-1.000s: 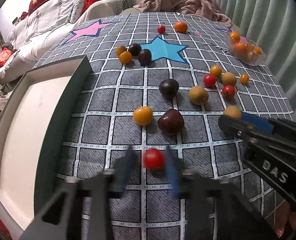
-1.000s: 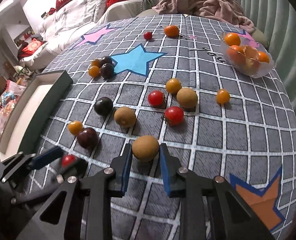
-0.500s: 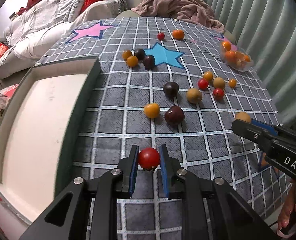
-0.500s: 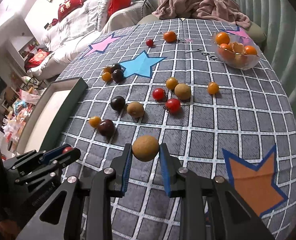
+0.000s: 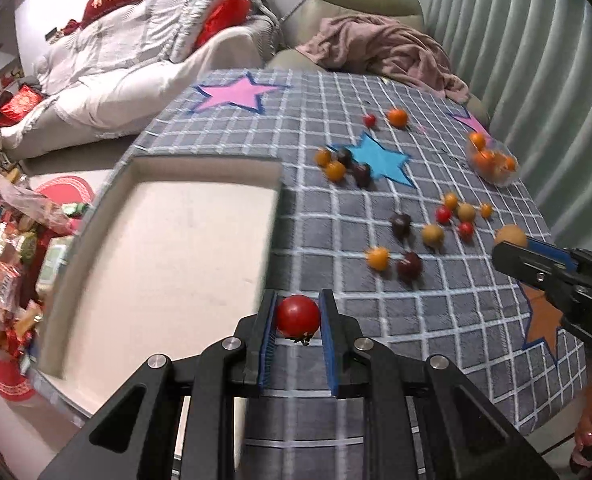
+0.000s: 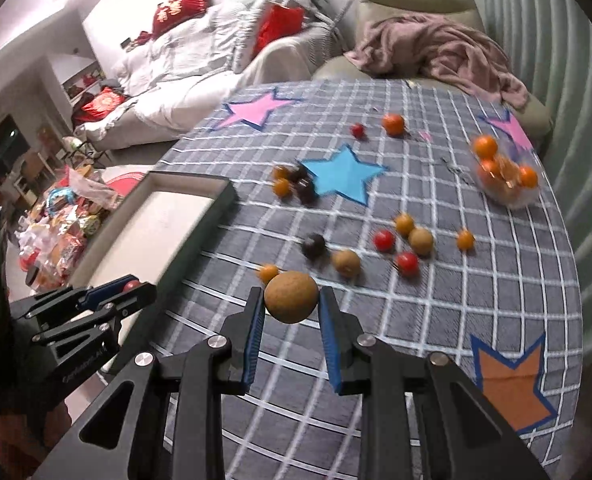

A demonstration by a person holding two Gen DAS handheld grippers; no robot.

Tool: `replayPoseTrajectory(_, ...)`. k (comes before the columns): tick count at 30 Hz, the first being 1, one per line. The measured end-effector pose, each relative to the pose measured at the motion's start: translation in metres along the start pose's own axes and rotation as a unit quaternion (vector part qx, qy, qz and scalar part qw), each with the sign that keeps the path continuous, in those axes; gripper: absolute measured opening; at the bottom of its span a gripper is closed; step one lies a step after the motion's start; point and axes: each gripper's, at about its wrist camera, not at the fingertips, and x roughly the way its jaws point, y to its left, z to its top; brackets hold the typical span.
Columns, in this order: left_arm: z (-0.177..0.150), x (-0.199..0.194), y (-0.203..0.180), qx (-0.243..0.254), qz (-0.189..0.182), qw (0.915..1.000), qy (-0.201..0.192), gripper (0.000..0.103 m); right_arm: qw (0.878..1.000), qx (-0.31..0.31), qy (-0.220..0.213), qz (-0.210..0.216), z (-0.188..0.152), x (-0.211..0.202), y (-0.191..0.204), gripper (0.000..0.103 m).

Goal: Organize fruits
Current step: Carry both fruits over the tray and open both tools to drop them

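Note:
My left gripper is shut on a red cherry tomato and holds it in the air above the table, just right of the dark-rimmed tray. My right gripper is shut on a round brown fruit, lifted above the checked tablecloth. The right gripper also shows in the left wrist view, the left gripper in the right wrist view. Several red, orange, brown and dark fruits lie loose on the cloth.
A clear bowl of orange fruits stands at the far right of the table. The tray lies at the table's left edge. Snack packets clutter the floor to the left. A sofa and a blanket-covered chair stand behind.
Both grippers have risen with their fruits. The left gripper closed on the tomato a second ago and has moved left toward the tray; the right has lifted the brown fruit off the cloth.

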Motion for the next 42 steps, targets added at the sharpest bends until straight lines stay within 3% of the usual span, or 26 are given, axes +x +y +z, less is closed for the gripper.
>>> replayPoseTrajectory(11,0.036,-0.021,0.092,-0.039,0.067,0.9961,-0.041,0.022,0.998,-0.055,-0.005,0.042,0.050,0.016,0.079,0.030)
replayPoseTrajectory(18,0.057,0.002,0.130,-0.062,0.097,0.9926,-0.037,0.022,0.994,-0.087,0.008,0.066,0.085,0.053,0.126,0.030)
replayPoseTrajectory(23,0.057,0.043,0.141,-0.061,0.121,0.9908,-0.003,0.022,0.994,-0.082,0.032,0.070,0.096,0.101,0.140,0.030)
replayPoseTrajectory(32,0.040,0.100,0.146,-0.057,0.122,0.9896,0.051,0.022,0.992,-0.057,0.098,0.063,0.087,0.182,0.141,0.030)
replayPoseTrajectory(40,0.037,0.105,0.144,-0.048,0.120,0.9906,0.045,0.023,0.988,-0.063,0.127,0.055,0.076,0.208,0.143,0.031)
replayPoseTrajectory(41,0.036,0.105,0.143,-0.047,0.122,0.9904,0.044,0.037,0.988,-0.065,0.126,0.053,0.076,0.207,0.143,0.035)
replayPoseTrajectory(42,0.036,0.104,0.144,-0.048,0.125,0.9902,0.040,0.055,0.988,-0.068,0.126,0.052,0.075,0.206,0.144,0.048)
